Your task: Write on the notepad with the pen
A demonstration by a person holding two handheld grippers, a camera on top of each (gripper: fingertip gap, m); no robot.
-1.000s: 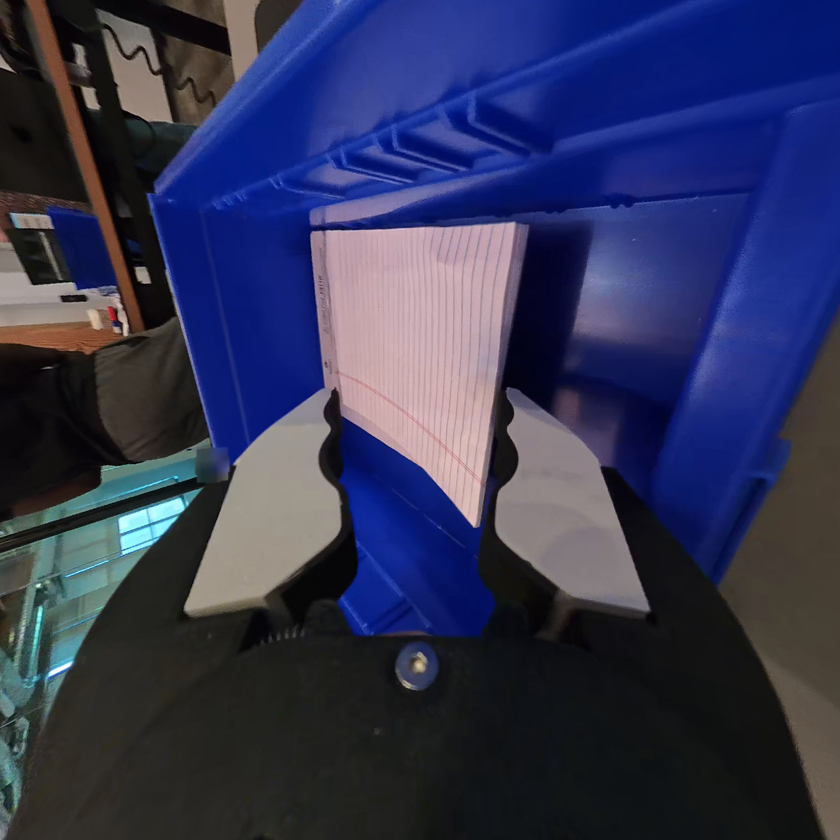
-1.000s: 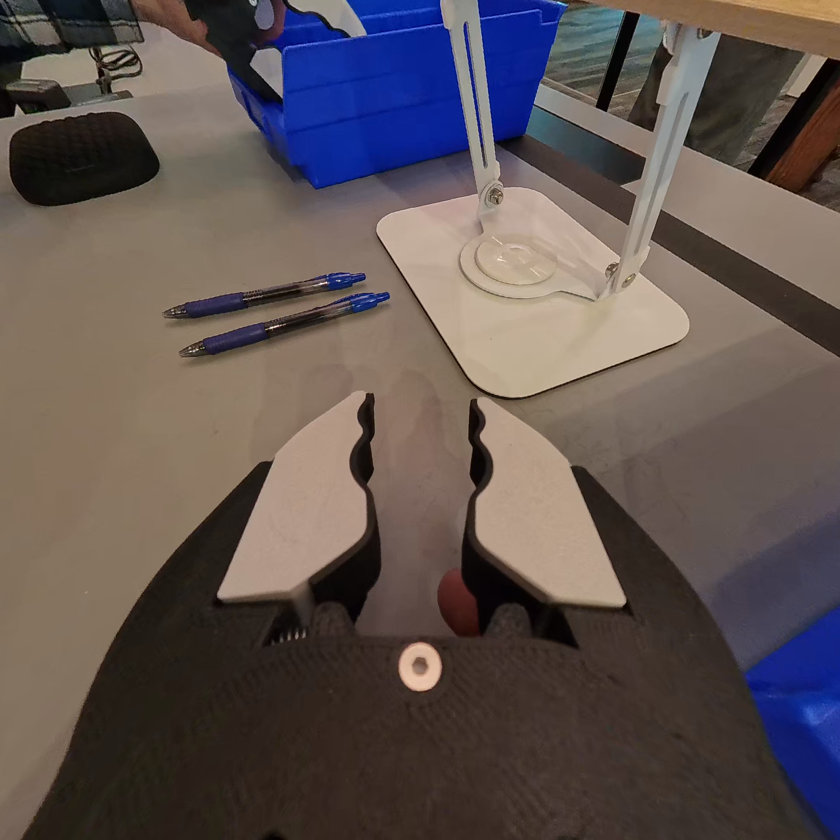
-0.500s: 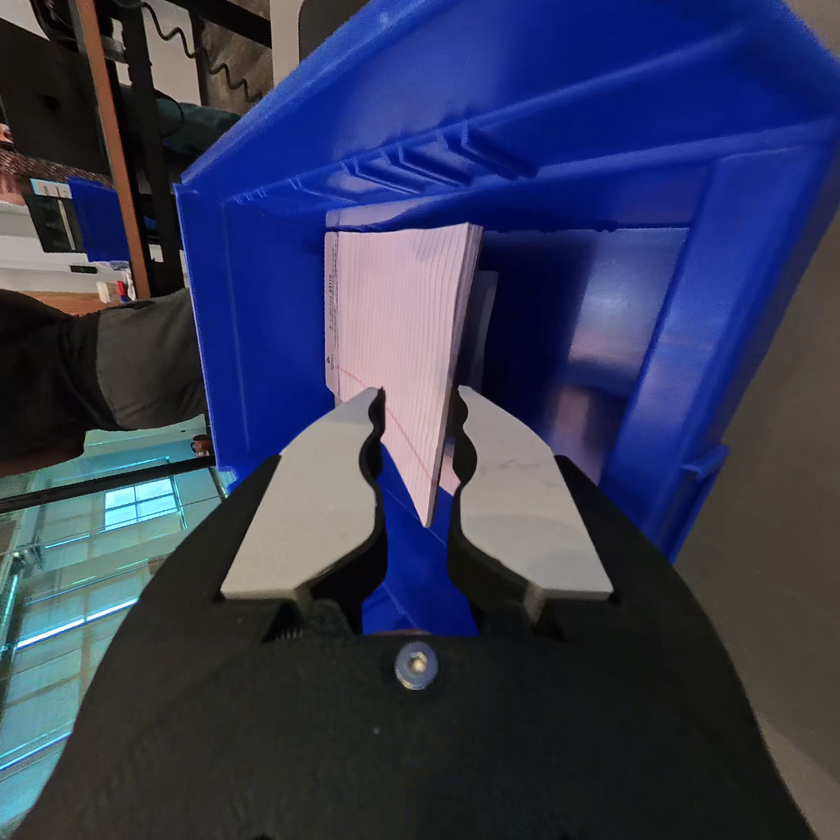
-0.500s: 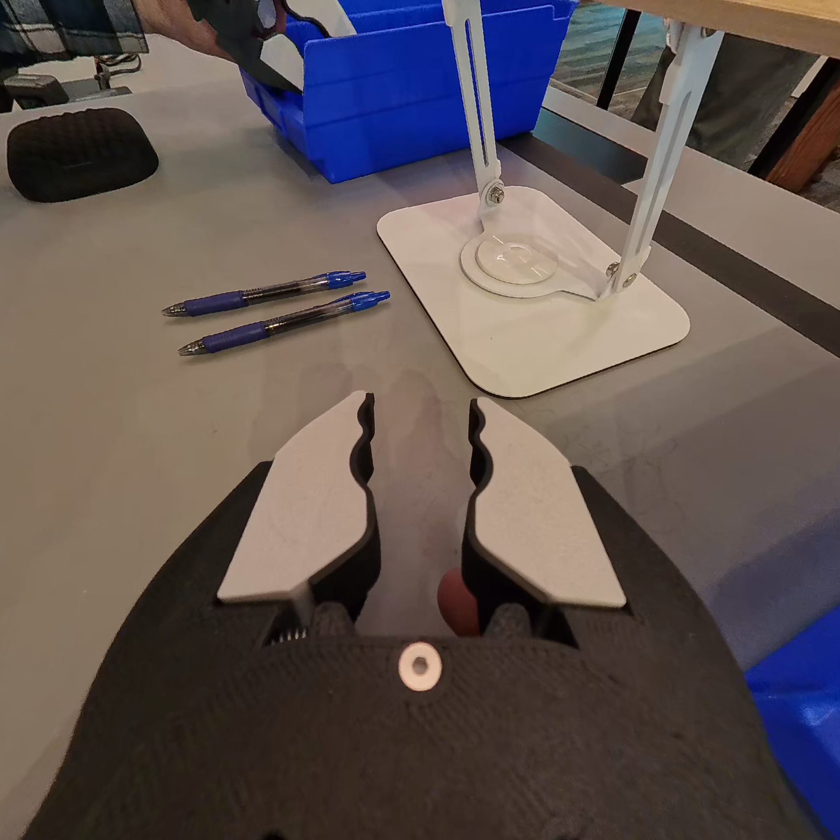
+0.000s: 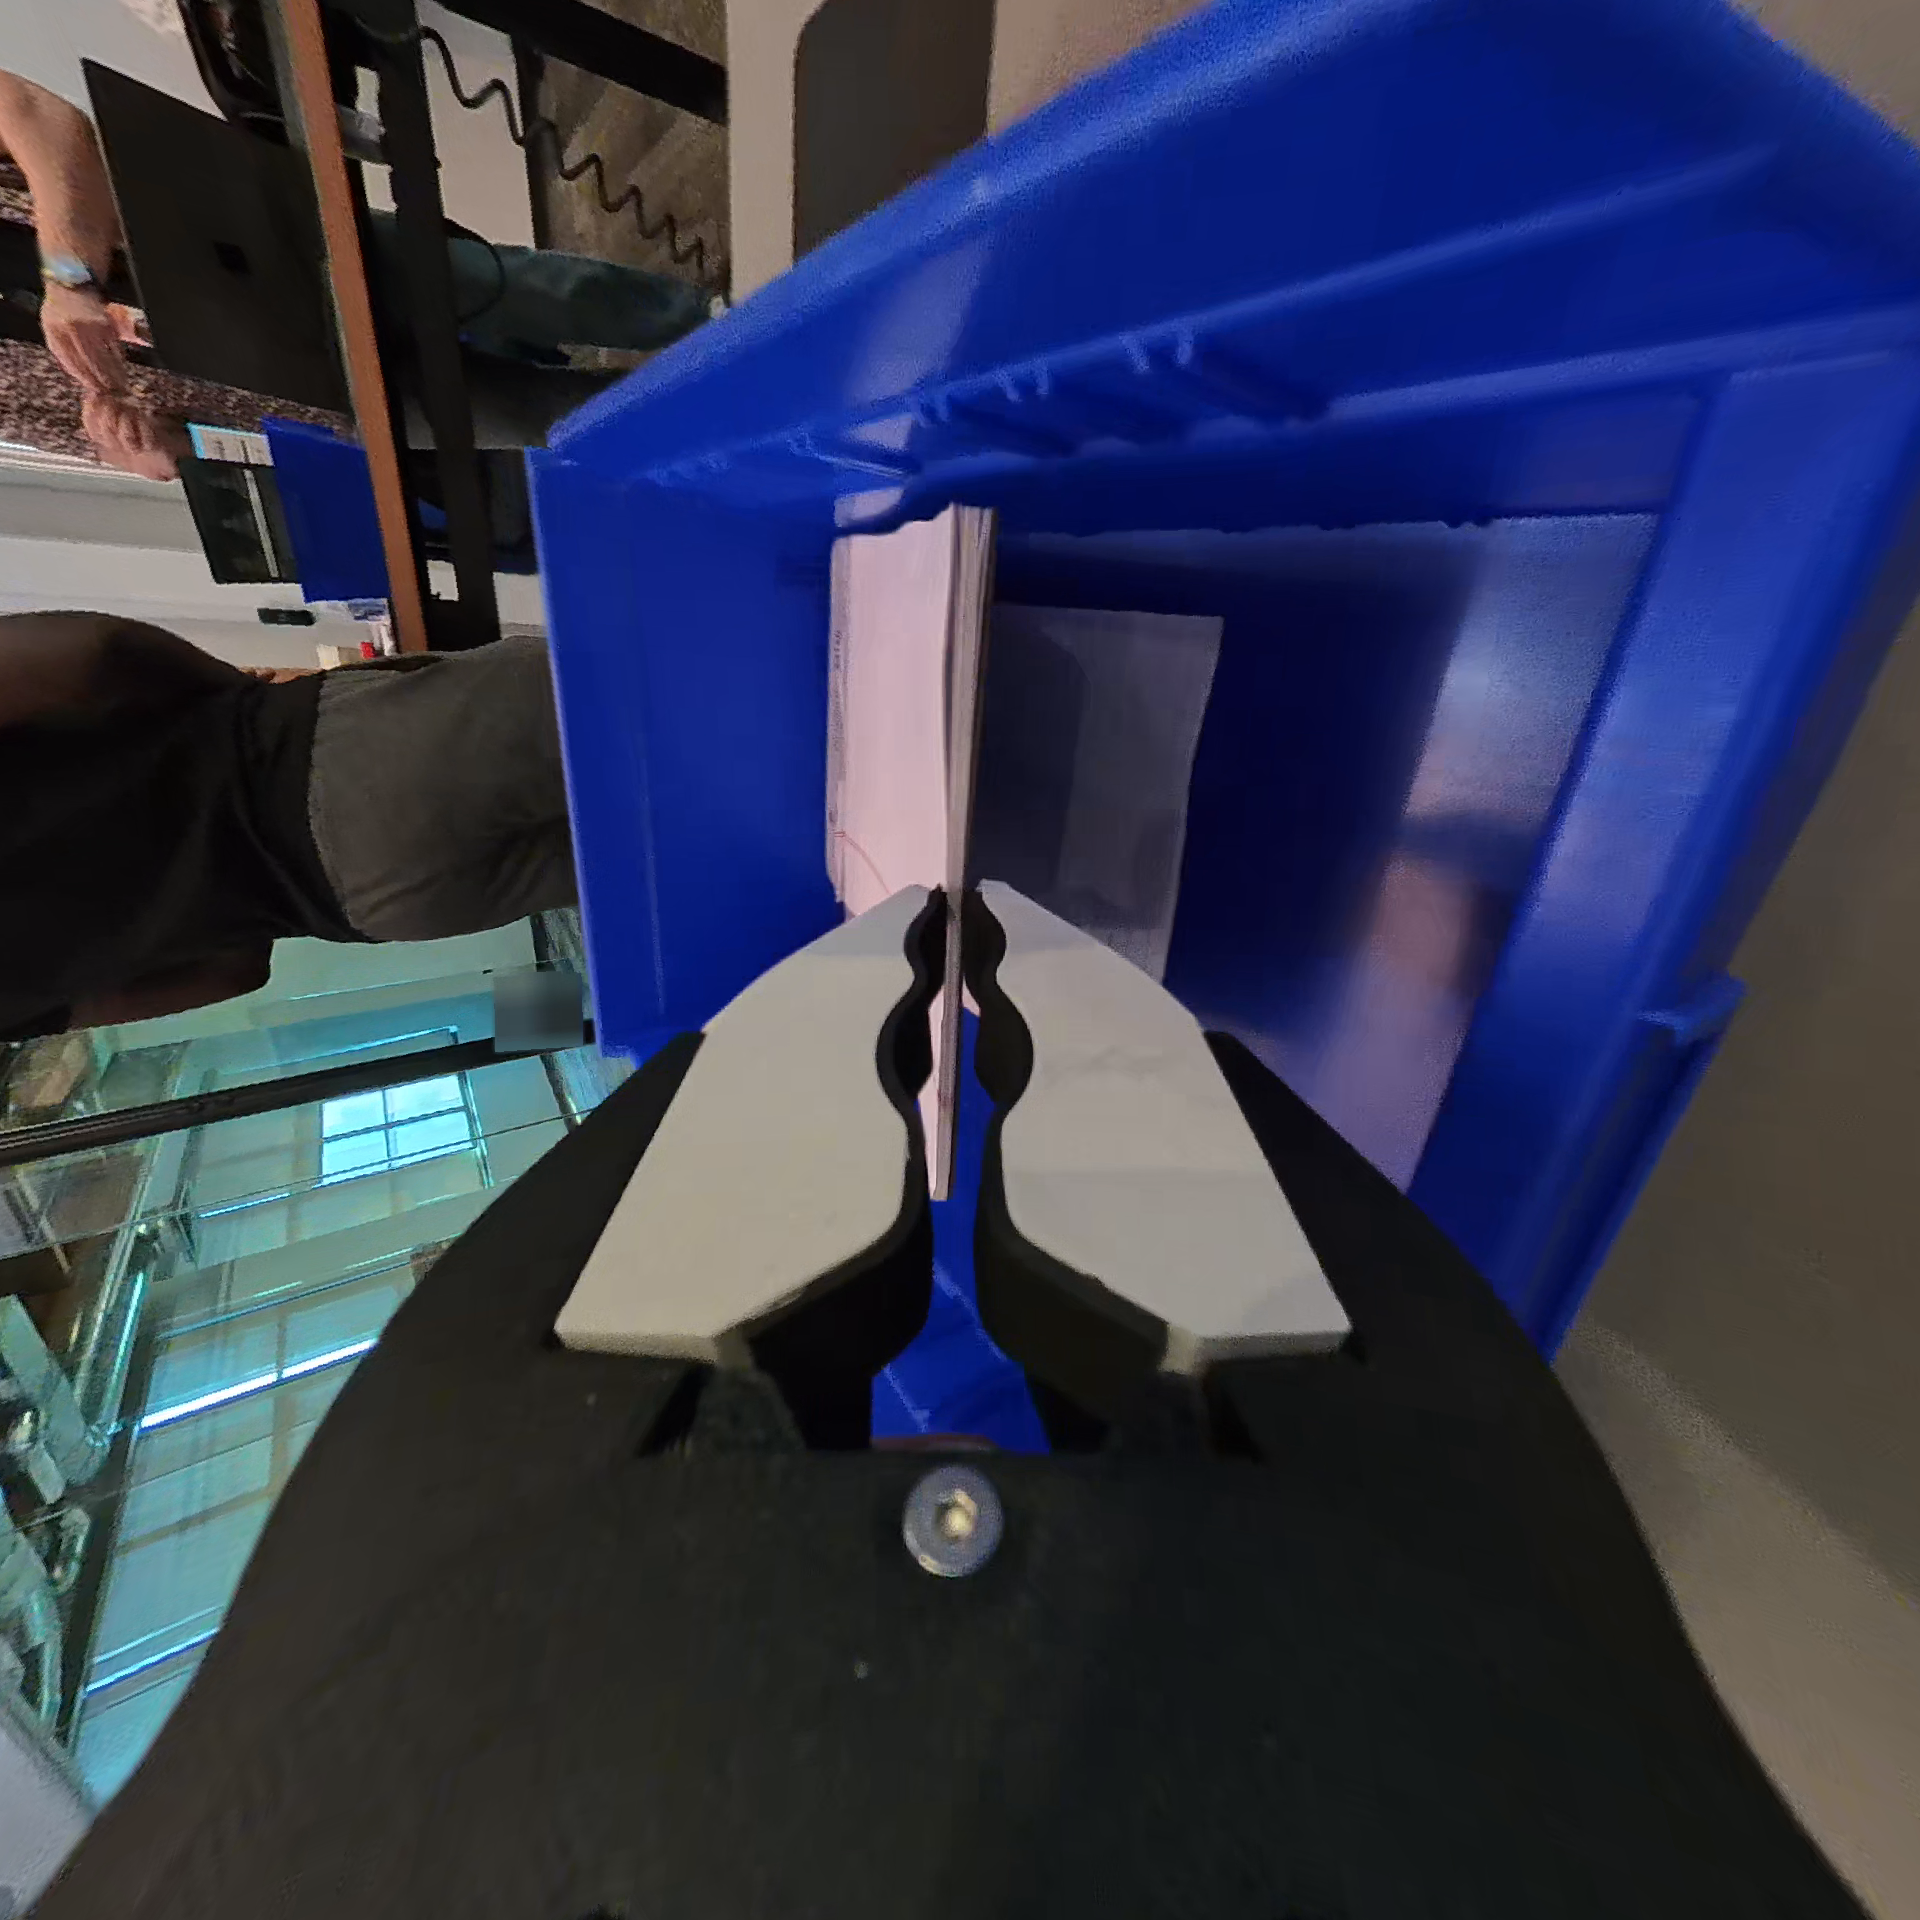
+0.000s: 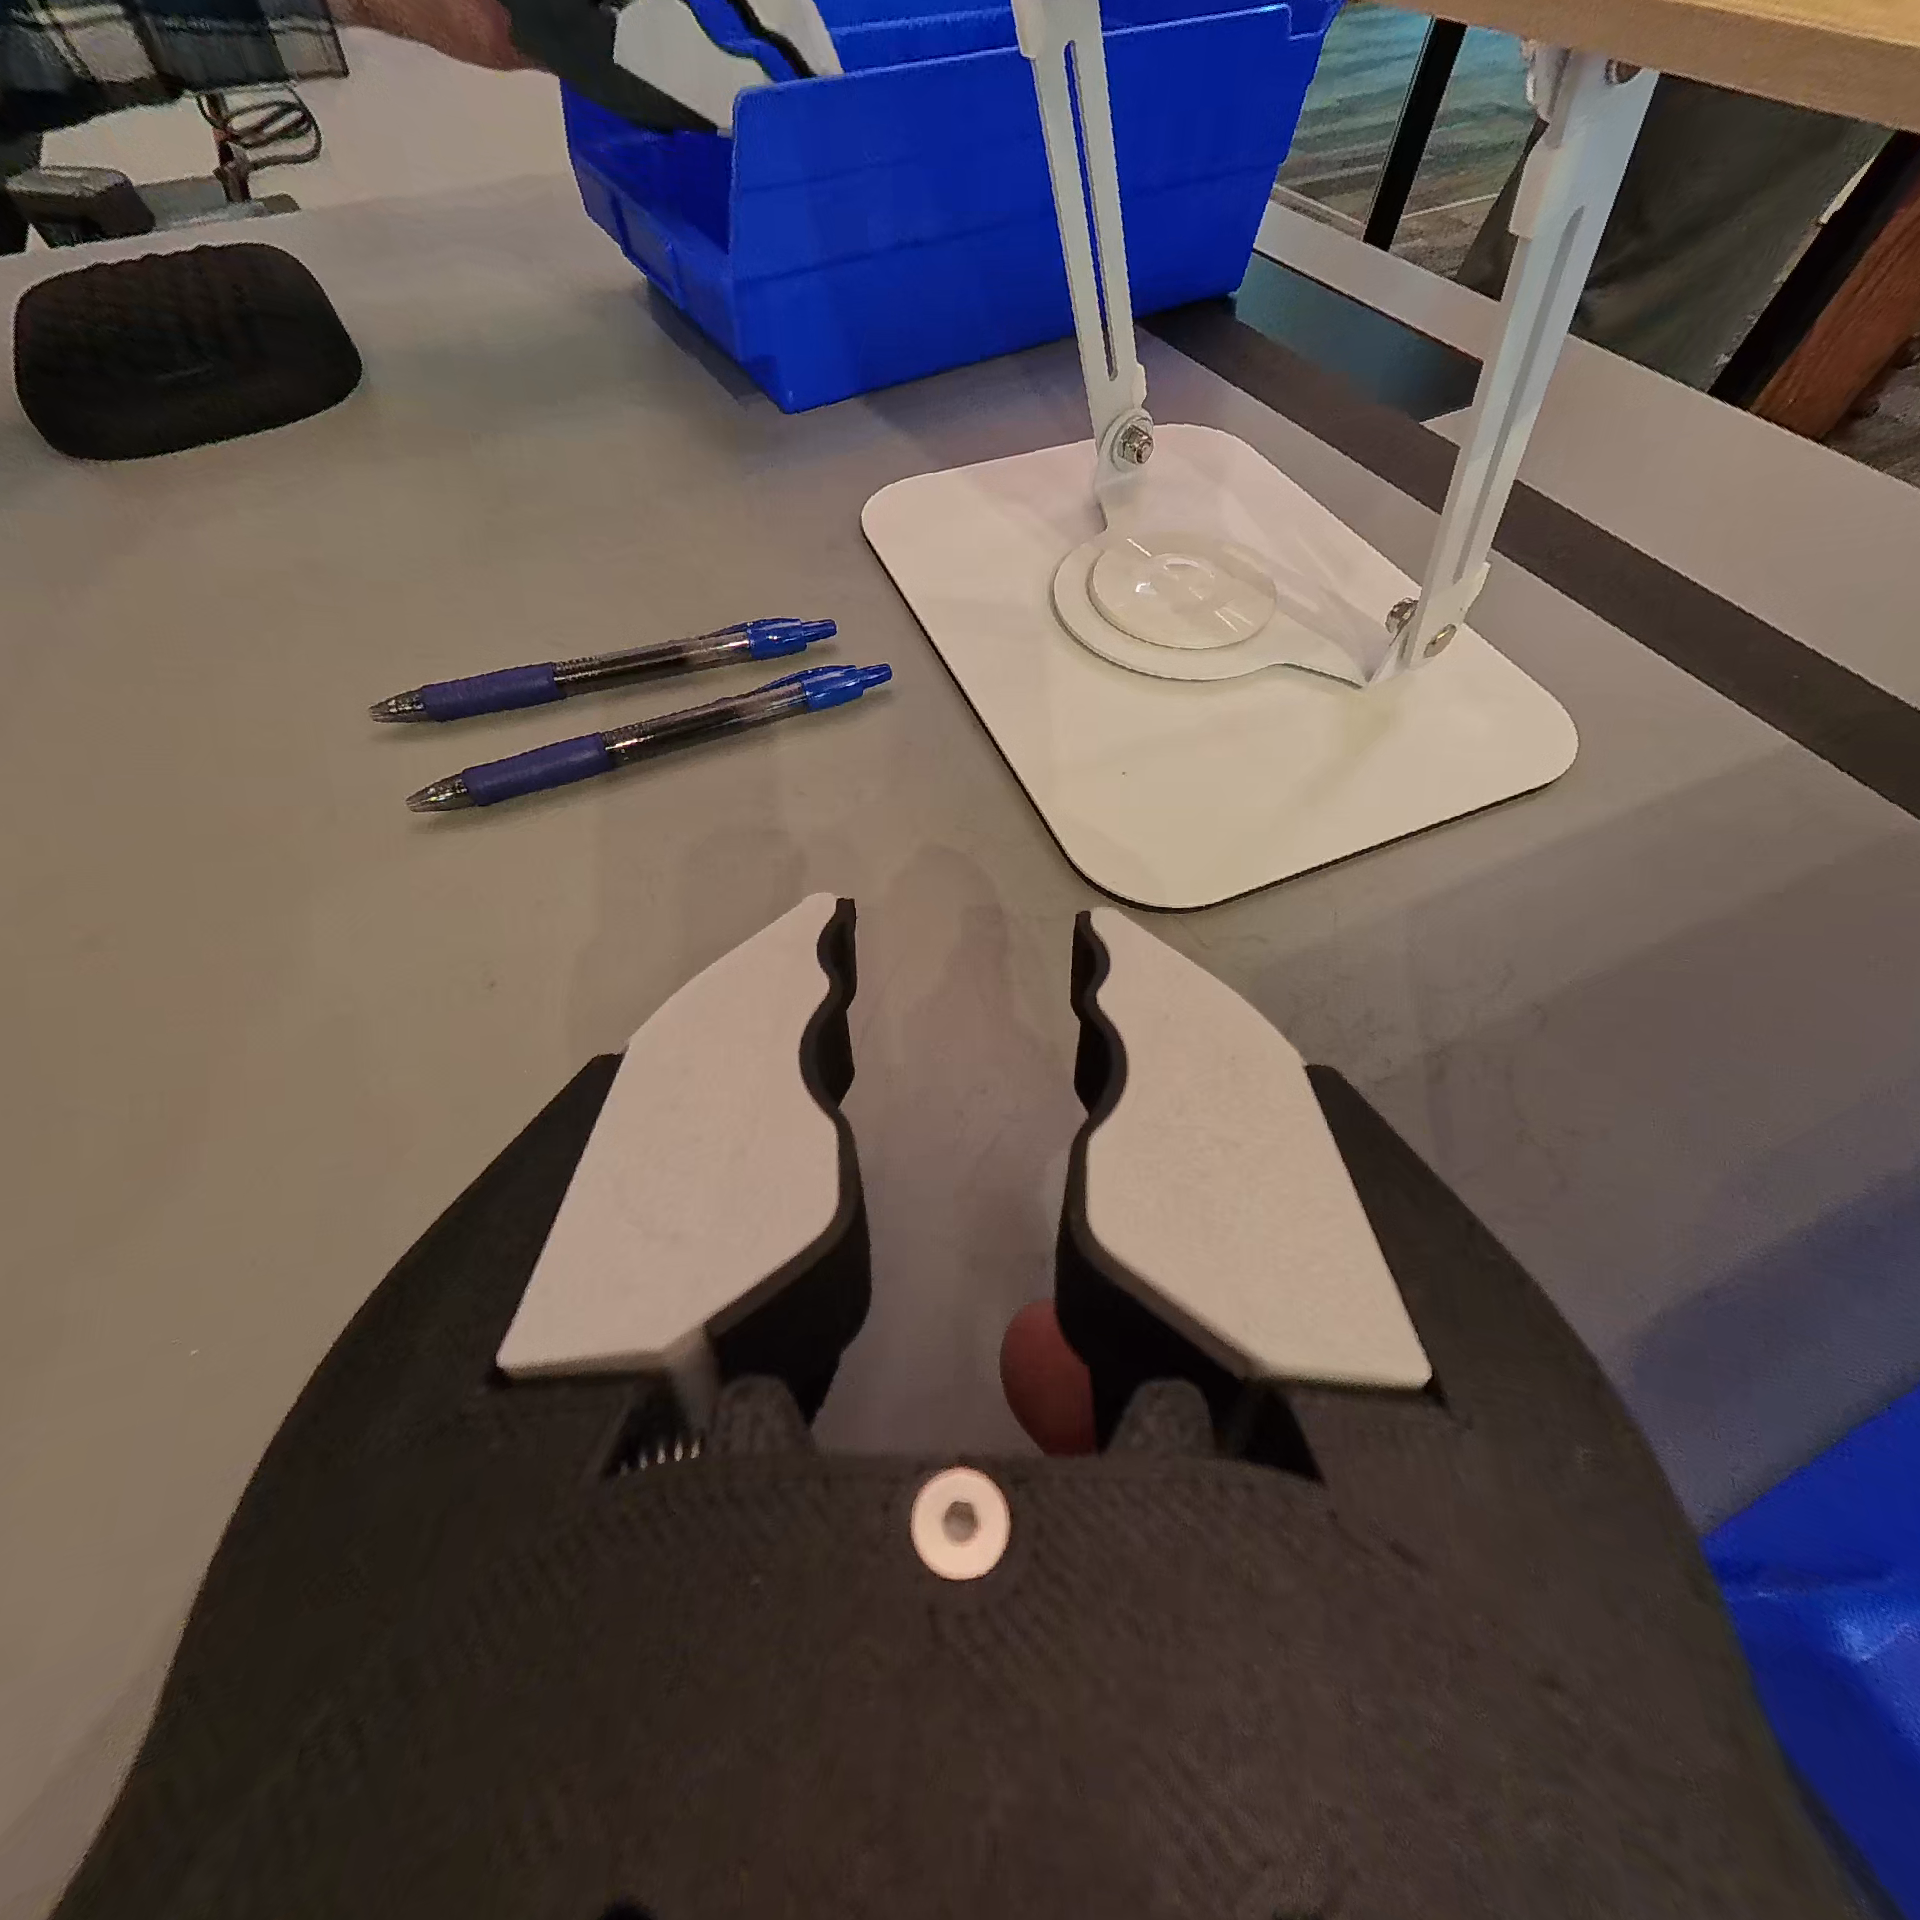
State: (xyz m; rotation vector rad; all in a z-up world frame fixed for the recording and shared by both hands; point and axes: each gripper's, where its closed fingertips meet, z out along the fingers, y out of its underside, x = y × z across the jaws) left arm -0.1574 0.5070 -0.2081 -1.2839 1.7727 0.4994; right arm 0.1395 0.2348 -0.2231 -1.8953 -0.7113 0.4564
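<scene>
In the left wrist view my left gripper [image 5: 954,904] is shut on the edge of a white lined notepad [image 5: 894,717], which I see almost edge-on inside a blue bin [image 5: 1558,727]. Both pads press on the pad's near edge. In the right wrist view my right gripper [image 6: 961,925] is open and empty above the grey table [image 6: 260,935]. Two blue pens [image 6: 603,670] [image 6: 649,738] lie side by side on the table ahead and to its left. The left gripper also shows far off at the bin's top [image 6: 623,73].
A white stand with a flat base plate [image 6: 1247,790] and two upright arms sits ahead right. The blue bin [image 6: 935,229] stands at the back. A black padded object [image 6: 177,348] lies at the far left. Another blue bin corner [image 6: 1829,1662] is near right. The gap from one gripper's tips to the other's is roughly 40 cm.
My left gripper's jaws closed from wide open onto the notepad's edge, and the notepad turned from face-on to nearly edge-on. The bin shifted right in the right wrist view. My right gripper stayed still.
</scene>
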